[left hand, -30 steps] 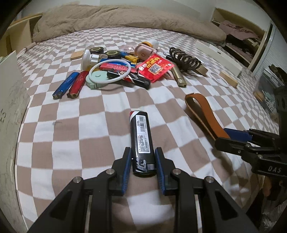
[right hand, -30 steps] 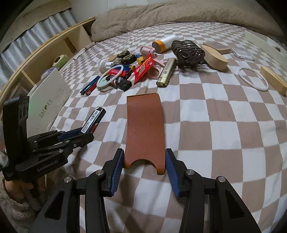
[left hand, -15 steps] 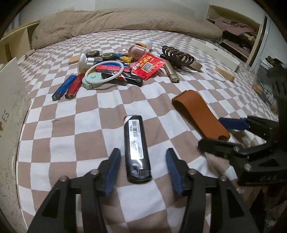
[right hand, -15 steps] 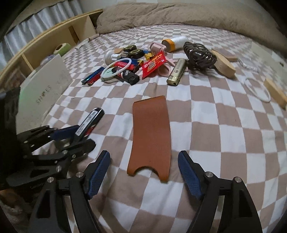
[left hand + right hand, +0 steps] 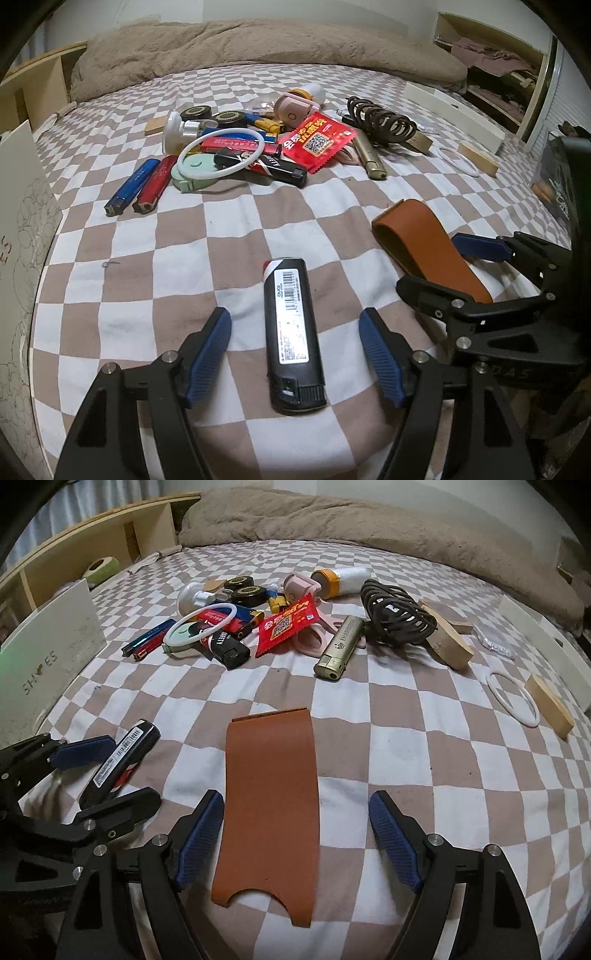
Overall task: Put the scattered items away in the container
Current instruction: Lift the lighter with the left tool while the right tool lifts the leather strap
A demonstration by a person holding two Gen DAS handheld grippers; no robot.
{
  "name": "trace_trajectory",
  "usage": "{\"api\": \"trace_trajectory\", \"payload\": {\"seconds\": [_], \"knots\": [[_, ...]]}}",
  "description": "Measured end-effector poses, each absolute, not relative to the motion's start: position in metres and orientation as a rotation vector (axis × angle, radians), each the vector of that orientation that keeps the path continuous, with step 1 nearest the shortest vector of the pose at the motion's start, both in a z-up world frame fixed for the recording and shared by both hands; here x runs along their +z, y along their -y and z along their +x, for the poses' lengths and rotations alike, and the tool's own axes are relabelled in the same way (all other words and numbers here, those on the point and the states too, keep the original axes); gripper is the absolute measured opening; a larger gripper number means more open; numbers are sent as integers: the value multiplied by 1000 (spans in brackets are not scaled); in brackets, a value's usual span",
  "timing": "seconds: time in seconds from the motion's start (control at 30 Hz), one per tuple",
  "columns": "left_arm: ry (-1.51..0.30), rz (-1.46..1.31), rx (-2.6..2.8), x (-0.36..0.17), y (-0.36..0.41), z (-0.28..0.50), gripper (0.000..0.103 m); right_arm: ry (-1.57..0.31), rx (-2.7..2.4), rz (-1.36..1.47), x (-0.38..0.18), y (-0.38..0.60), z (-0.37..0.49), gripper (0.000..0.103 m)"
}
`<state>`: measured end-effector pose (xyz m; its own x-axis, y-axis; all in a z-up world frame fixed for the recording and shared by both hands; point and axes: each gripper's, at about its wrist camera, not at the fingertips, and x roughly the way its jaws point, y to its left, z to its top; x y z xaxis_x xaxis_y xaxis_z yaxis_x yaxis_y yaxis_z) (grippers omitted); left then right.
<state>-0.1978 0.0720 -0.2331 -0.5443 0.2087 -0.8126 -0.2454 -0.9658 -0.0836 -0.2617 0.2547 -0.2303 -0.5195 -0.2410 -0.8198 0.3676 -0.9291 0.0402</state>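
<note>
Two releases noted: left gripper [image 5: 295,354], clamped a second ago on black lighter [image 5: 293,332], now spread wide; right gripper [image 5: 295,834] likewise parted around brown leather sleeve [image 5: 271,797]. Both items left lying on checkered bedspread [image 5: 147,266]; nothing binned yet.

In the left wrist view the white box [image 5: 22,236] at 9 o'clock is cut by the edge, its lettering only partly readable. The right tool [image 5: 436,266] covers the near end of the brown pouch [image 5: 424,236]. In the pile at 12 o'clock, the red packet [image 5: 317,142] hides part of the pink item [image 5: 291,110], and print on the lighters is too small to read. In the right wrist view the left tool [image 5: 107,771] hides the near end of the black lighter [image 5: 122,757].
</note>
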Motion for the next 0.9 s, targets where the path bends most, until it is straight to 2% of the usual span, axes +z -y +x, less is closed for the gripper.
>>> {"api": "trace_trajectory", "payload": {"seconds": [0.27, 0.47, 0.53, 0.57, 0.67, 0.7, 0.73, 0.9], "knots": [[-62, -1343, 2558, -235, -73, -199, 71, -177, -2467, 1289, -229, -255, -259, 81], [-89, -1344, 2566, -235, -75, -198, 69, -226, -2500, 1275, -228, -251, -254, 73], [-79, -1342, 2573, -234, -74, -198, 58, -233, -2499, 1253, -225, -250, -252, 54], [-72, -1341, 2574, -234, -72, -198, 56, -234, -2502, 1244, -224, -250, -251, 48], [-61, -1337, 2579, -232, -70, -197, 38, -239, -2506, 1236, -223, -250, -249, 46], [-70, -1334, 2582, -231, -70, -196, 30, -235, -2505, 1237, -223, -250, -249, 46], [-82, -1330, 2583, -231, -72, -195, 26, -228, -2505, 1239, -223, -251, -249, 46], [-102, -1322, 2588, -230, -73, -194, 25, -216, -2509, 1245, -223, -251, -247, 46]]}}
